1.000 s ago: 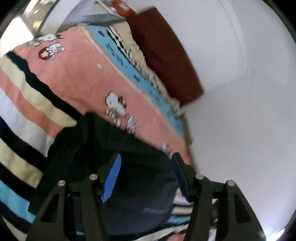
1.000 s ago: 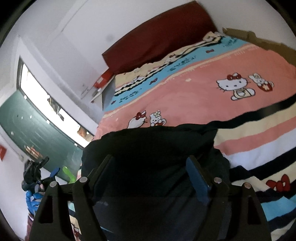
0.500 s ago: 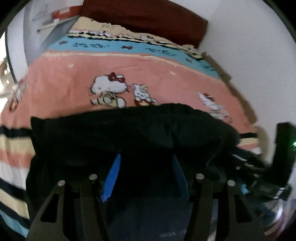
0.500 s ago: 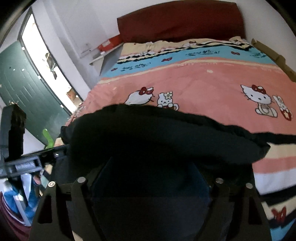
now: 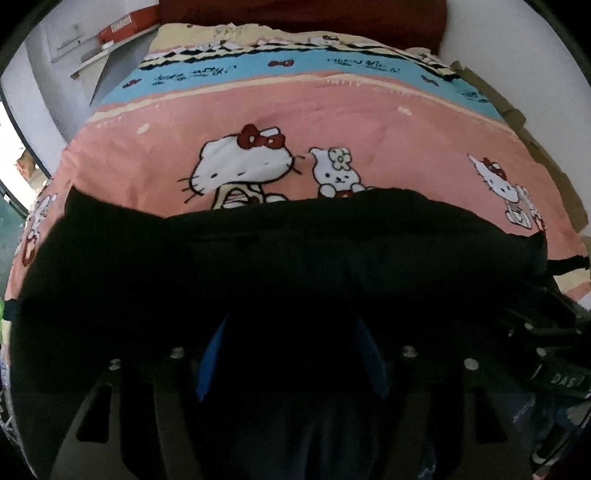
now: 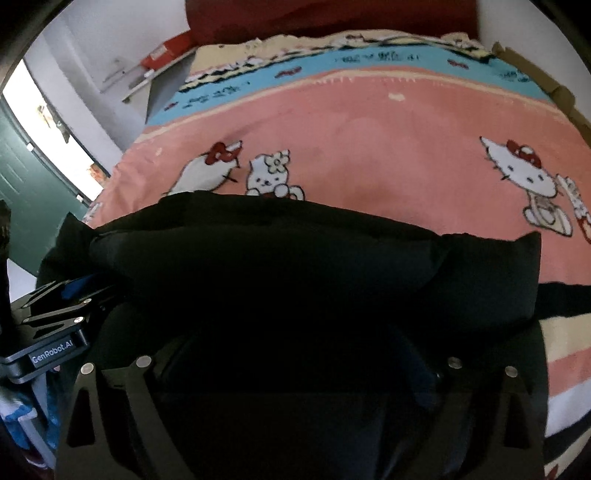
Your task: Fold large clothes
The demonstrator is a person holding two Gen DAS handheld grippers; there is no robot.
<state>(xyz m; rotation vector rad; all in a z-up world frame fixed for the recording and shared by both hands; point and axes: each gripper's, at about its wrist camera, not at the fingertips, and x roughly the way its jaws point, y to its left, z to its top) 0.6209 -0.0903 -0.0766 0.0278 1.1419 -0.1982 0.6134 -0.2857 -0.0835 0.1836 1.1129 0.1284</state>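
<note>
A large black garment (image 5: 295, 258) lies bunched across the near part of the bed, also in the right wrist view (image 6: 295, 266). My left gripper (image 5: 291, 354) has its blue-padded fingers (image 5: 210, 362) wide apart, with black cloth draped over and between them. My right gripper (image 6: 295, 369) is also spread wide, its fingers mostly buried under the dark cloth. The left gripper's body shows at the left of the right wrist view (image 6: 55, 332), and the right gripper's body shows at the right of the left wrist view (image 5: 546, 354).
The bed carries a pink, blue and striped cartoon-cat cover (image 5: 332, 122). A dark red headboard (image 6: 332, 18) stands at the far end. A shelf with a red box (image 5: 122, 29) is at the far left. A green door (image 6: 22, 177) and a bright doorway are left.
Both grippers have swung from facing outward to facing the headboard and now sit side by side. The black garment has been gathered up and fills the lower half of both views.
</note>
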